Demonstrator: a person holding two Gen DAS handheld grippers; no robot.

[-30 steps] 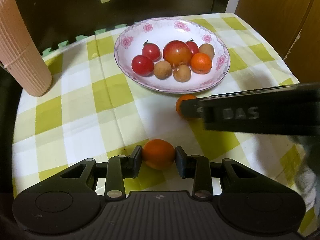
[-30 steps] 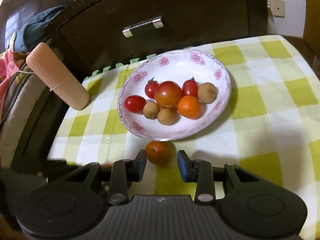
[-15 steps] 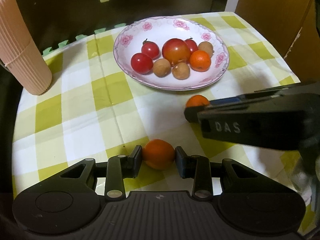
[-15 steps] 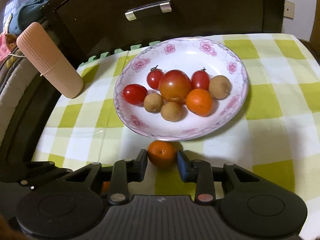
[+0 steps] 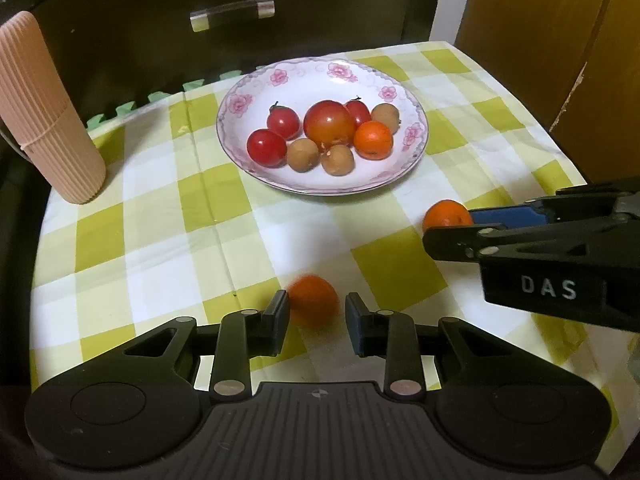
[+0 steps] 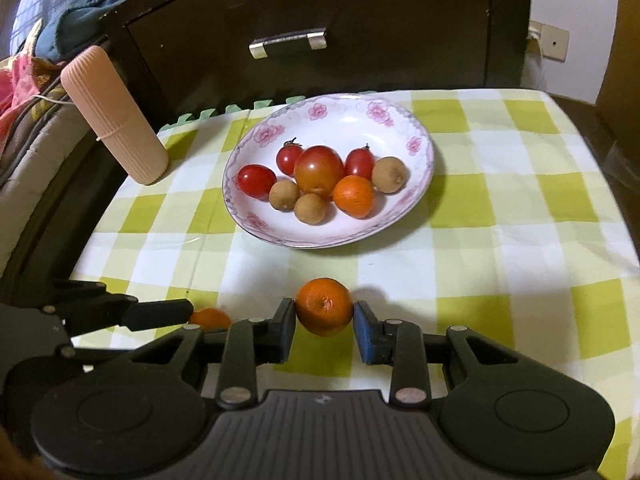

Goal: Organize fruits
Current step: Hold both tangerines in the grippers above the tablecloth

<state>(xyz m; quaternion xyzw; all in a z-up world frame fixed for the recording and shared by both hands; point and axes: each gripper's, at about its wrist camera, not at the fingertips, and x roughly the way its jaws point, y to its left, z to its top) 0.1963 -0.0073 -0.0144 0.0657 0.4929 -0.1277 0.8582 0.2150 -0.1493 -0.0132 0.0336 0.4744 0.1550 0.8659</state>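
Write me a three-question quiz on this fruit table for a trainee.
1. True or false: the plate is empty.
2. How many fruits lie in it?
3. The right gripper is shut on: A a tomato, B an orange, C nothing.
Key: 1 false; 2 eight; 3 B.
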